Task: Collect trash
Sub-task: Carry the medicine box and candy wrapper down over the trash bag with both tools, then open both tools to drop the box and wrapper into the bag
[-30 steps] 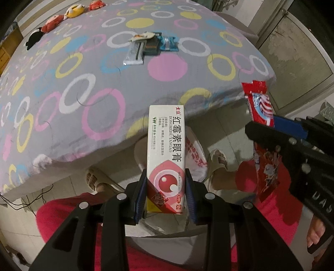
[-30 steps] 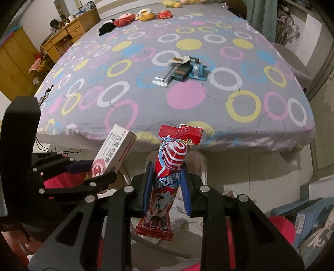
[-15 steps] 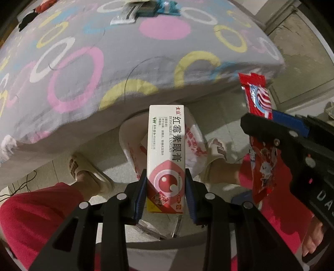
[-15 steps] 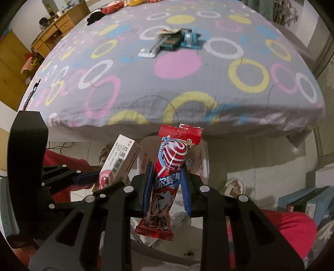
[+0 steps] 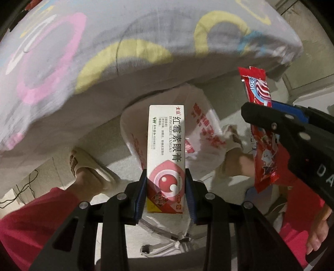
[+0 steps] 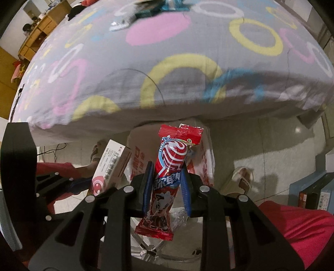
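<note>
blurred bedspread (image 6: 187, 52) overhead; left tool (image 5: 166, 191) clamps ointment box (image 5: 166, 150), right tool (image 6: 167, 185) candy wrapper (image 6: 169, 166), both hiding bag (image 5: 206, 129).

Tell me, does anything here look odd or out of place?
Nothing is damaged or spilled. A few wrappers lie on the bed, which is odd for a bed. The left gripper holds a box, the right gripper a red packet, over a plastic bag.
</note>
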Action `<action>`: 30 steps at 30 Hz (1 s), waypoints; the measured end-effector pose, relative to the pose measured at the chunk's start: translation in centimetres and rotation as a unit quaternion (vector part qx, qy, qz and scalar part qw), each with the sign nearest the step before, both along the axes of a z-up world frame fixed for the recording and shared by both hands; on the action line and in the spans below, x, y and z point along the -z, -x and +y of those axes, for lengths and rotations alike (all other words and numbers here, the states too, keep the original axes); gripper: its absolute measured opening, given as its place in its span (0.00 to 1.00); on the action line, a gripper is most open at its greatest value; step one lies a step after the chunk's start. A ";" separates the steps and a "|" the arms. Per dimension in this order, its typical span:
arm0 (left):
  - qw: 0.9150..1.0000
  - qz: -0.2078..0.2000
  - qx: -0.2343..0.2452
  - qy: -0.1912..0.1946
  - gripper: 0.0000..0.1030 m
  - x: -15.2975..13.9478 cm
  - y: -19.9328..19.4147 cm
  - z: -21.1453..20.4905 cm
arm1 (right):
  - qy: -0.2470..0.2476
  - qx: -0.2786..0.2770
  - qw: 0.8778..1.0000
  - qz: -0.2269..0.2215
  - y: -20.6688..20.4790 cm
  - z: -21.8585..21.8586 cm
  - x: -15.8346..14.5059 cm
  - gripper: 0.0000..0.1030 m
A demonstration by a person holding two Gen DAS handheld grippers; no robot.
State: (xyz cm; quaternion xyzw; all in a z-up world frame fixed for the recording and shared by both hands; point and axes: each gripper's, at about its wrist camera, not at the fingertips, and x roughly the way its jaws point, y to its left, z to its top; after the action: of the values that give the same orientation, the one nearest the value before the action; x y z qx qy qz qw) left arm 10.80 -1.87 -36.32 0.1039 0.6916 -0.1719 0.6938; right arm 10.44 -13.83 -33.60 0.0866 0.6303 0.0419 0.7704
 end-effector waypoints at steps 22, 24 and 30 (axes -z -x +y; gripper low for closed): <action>0.999 0.054 -0.009 -0.006 0.32 8.5 -1.0 -1.3 | -0.028 0.078 0.992 0.099 -3.1 -2.7 12.7 0.24; 0.998 0.054 -0.011 -0.011 0.32 9.1 -1.3 -1.3 | -0.024 0.077 0.991 0.108 -3.2 -2.6 13.8 0.24; 0.997 0.066 -0.027 -0.006 0.32 10.5 -2.3 -1.5 | -0.017 0.074 0.989 0.125 -3.7 -2.1 15.6 0.24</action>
State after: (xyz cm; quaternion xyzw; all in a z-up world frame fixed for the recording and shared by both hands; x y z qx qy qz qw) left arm 13.07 -3.37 -46.79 0.0778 0.7392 -0.1554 0.6507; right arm 14.16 -15.90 -49.25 0.1512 0.7128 -0.0157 0.6847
